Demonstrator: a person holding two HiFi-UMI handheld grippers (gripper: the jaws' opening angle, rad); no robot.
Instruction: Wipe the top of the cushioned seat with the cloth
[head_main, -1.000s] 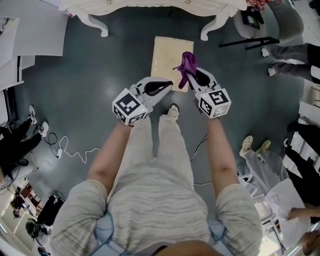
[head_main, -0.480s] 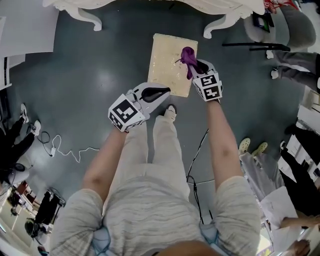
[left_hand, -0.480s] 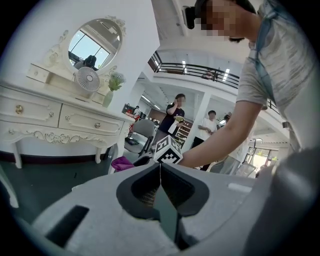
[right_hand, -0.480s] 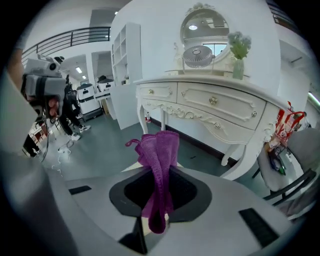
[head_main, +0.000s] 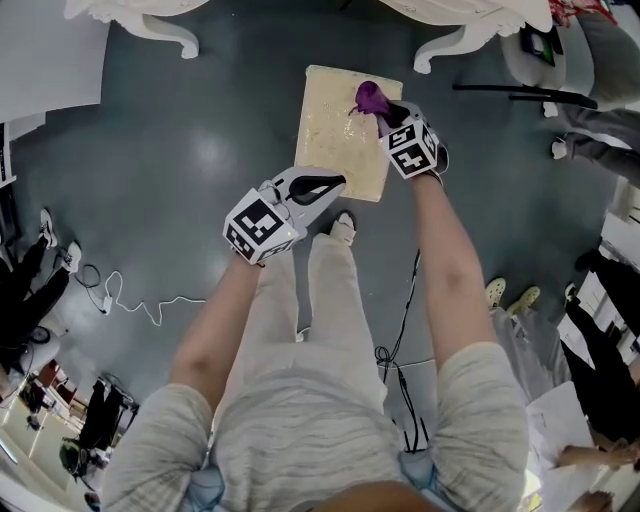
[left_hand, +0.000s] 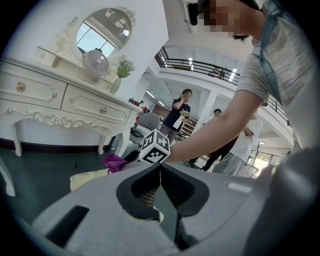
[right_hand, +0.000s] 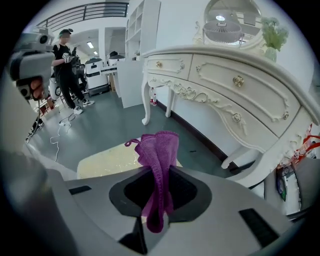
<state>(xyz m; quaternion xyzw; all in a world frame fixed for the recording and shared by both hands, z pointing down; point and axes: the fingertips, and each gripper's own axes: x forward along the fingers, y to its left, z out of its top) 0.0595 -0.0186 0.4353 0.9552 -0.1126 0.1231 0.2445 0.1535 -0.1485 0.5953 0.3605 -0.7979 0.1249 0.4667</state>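
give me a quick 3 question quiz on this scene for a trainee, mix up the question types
1. True or false: the left gripper holds the purple cloth.
2. Pick one. In the head view, the cloth in the right gripper is over which part of the cushioned seat?
A. the far right part, toward the white dressing table
B. the near left corner
C. none of it, the cloth lies on the floor
3. Fill the gap: the left gripper's jaws are ____, with nothing between them.

Key: 1 false, the right gripper is clamped on it. 2 A. 3 shut.
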